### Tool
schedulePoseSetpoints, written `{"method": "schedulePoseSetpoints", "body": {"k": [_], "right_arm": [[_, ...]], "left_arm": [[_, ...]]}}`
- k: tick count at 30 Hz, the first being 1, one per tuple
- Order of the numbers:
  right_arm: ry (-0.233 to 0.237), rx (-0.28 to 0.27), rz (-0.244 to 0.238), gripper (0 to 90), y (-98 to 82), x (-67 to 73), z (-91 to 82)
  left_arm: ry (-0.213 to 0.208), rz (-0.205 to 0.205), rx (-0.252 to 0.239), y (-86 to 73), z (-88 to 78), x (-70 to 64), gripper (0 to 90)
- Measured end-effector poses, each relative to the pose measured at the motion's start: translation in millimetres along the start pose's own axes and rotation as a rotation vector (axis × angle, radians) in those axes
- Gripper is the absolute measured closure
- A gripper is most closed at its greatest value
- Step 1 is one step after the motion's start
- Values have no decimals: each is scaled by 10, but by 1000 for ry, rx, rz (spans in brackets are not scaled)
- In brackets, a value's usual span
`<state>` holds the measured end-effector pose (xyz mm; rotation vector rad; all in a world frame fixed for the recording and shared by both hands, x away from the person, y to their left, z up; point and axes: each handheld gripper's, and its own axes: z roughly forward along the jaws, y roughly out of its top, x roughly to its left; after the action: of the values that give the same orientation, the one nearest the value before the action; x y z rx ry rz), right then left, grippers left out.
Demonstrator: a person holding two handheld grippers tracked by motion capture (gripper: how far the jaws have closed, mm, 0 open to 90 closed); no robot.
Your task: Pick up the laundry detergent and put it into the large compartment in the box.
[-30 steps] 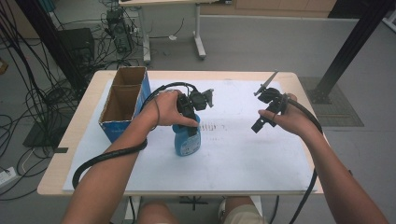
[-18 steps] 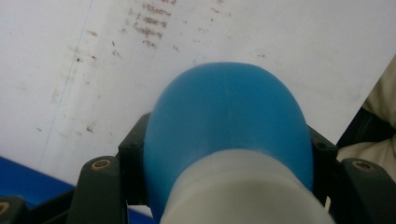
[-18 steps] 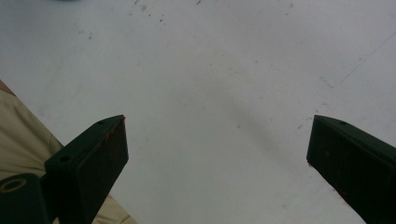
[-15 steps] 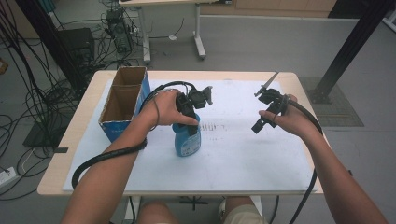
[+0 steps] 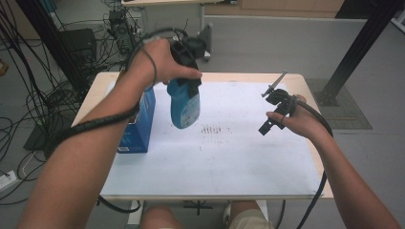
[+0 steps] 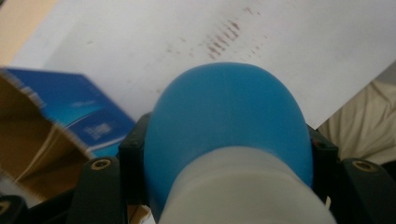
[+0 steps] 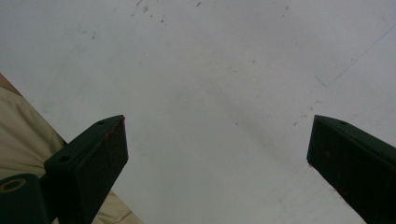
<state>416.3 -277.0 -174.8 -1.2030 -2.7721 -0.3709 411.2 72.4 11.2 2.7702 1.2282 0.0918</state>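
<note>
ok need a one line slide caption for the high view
Left gripper holds a blue bottle above the white table beside a blue box; right gripper hovers open.

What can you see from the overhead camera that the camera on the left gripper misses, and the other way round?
The high view takes in the person's forearms, the right gripper with its jaws apart, and the whole table. The left gripper view gives a close look at the blue bottle squeezed between its black jaws. Both show the bottle held by the left gripper, the blue-sided cardboard box and the white sheet with its reddish marks.
</note>
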Motion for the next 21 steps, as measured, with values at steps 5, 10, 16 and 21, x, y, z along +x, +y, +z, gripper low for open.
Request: {"method": "schedulePoseSetpoints", "body": {"k": [5, 10, 16, 21], "right_arm": [[-5, -3, 3, 51, -1, 6, -39], [-3, -15, -1, 50, 1, 21, -62], [5, -20, -2, 51, -4, 20, -67], [3, -23, -1, 51, -14, 16, -80]], "left_arm": [[20, -206, -13, 20, -522, 229, 375], [25, -353, -15, 8, -824, 452, 375], [62, -495, -4, -50, -964, 635, 375], [83, -595, 14, -122, -1048, 849, 375]]}}
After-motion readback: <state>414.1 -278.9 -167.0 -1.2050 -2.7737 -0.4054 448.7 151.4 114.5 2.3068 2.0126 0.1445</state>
